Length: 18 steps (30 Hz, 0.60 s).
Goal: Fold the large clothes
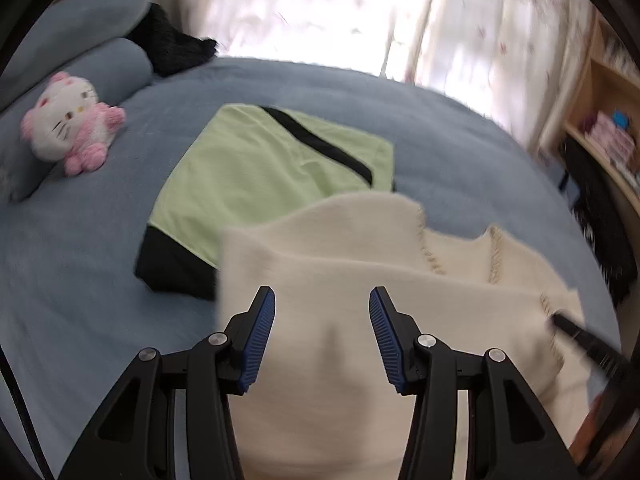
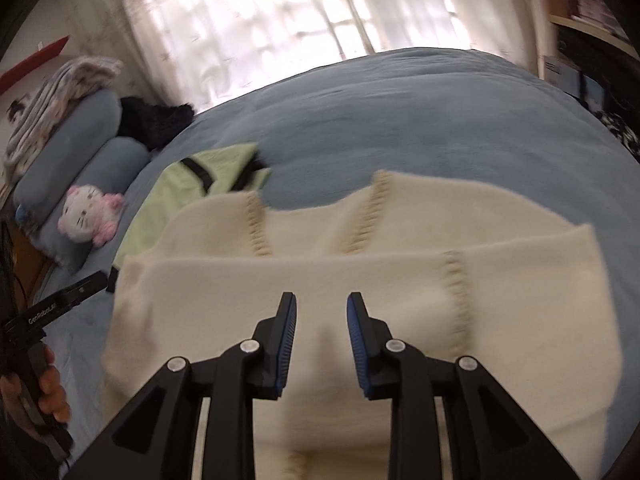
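Right, writing first: white lettering on the black body of the left claw (image 2: 86, 289), seen at the left edge of the right wrist view, reads roughly "GenRobot", with the tail of it too blurred to make out. A hand (image 2: 50, 384) grips that tool's handle. Nothing else legible; the boxes on the wooden shelf (image 1: 608, 92) at the right are just colour smears.

Now the cream garment (image 2: 360, 264), the big one with tan blanket stitching along its seams. It lies folded on the blue bed (image 2: 400, 120), near edge towards both cameras, its top fold line running straight across. Behind its left end sits a folded green garment (image 1: 256, 160) with black trim, the cream cloth overlapping its near corner.

Left claw (image 1: 322, 304): blue pads apart, cream cloth below and between them, neither pad pressing on it. Open. Right claw (image 2: 322, 304): a narrower gap, pads also clear of the cloth, nothing pinched. Its tip pokes into the left wrist view at the cream garment's right edge.

Room to move: a wide stretch of bare blue bedding beyond and to the right of the cream garment, up to the curtains (image 2: 280, 20). On the left it is tighter, with a pink and white plush cat (image 1: 70, 120) against the blue pillows (image 1: 80, 32), and a black furry thing (image 1: 172, 44) behind them.
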Each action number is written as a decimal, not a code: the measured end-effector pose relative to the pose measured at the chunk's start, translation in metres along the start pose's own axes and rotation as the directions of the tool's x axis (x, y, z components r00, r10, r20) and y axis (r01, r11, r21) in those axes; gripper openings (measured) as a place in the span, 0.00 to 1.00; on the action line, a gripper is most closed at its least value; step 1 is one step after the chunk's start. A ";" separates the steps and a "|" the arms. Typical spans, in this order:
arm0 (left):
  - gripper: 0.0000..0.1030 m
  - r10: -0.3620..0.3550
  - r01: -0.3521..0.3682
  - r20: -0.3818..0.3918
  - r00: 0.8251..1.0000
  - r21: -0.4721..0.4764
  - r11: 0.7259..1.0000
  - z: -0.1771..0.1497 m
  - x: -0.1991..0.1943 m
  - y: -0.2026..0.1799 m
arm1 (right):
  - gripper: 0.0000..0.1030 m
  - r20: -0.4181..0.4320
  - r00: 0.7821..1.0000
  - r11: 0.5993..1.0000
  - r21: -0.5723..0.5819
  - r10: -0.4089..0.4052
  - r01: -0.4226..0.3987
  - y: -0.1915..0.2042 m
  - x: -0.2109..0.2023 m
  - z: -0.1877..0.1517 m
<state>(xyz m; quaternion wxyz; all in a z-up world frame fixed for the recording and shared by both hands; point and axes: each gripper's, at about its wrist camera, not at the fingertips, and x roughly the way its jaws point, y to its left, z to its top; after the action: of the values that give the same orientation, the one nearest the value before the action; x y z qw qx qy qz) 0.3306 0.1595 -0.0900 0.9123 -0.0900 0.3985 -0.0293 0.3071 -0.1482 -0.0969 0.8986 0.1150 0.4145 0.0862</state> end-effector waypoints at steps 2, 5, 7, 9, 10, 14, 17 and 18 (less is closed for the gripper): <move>0.46 0.031 -0.030 0.028 0.999 -0.034 0.999 -0.022 0.002 -0.016 | 0.25 -0.012 1.000 0.999 -0.022 0.025 -0.025 0.020 0.012 -0.009; 0.46 0.050 -0.048 0.019 0.999 -0.079 0.996 -0.051 0.014 -0.026 | 0.25 -0.045 0.998 0.998 -0.044 0.039 -0.041 0.039 0.033 -0.028; 0.46 0.070 -0.071 -0.022 0.997 -0.074 0.995 -0.067 0.030 -0.027 | 0.22 -0.065 0.998 0.998 -0.063 0.013 -0.017 0.044 0.043 -0.037; 0.45 0.105 -0.107 -0.044 0.993 -0.034 0.994 -0.077 0.043 -0.024 | 0.18 -0.058 0.998 0.997 -0.080 0.011 -0.016 0.039 0.043 -0.042; 0.45 0.097 -0.097 -0.037 0.995 -0.021 0.995 -0.077 0.043 -0.021 | 0.16 -0.051 0.999 0.997 -0.083 -0.002 -0.002 0.034 0.040 -0.041; 0.45 0.180 -0.179 -0.018 0.984 0.050 0.983 -0.070 0.041 -0.002 | 0.16 -0.013 0.976 0.971 -0.103 -0.220 0.217 -0.018 0.025 -0.041; 0.43 0.195 -0.192 -0.029 0.980 0.089 0.977 -0.067 0.043 0.017 | 0.00 -0.028 0.972 0.972 -0.011 -0.234 0.234 -0.070 0.010 -0.041; 0.43 0.206 -0.203 -0.026 0.978 0.099 0.974 -0.067 0.043 0.019 | 0.00 -0.029 0.972 0.972 0.007 -0.235 0.235 -0.080 0.005 -0.041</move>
<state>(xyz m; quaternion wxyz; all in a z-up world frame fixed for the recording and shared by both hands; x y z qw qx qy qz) 0.3105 0.1636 -0.1692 0.9064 -0.0043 0.4200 0.0442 0.2842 -0.2178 -0.1487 0.8960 0.0685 0.4382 -0.0211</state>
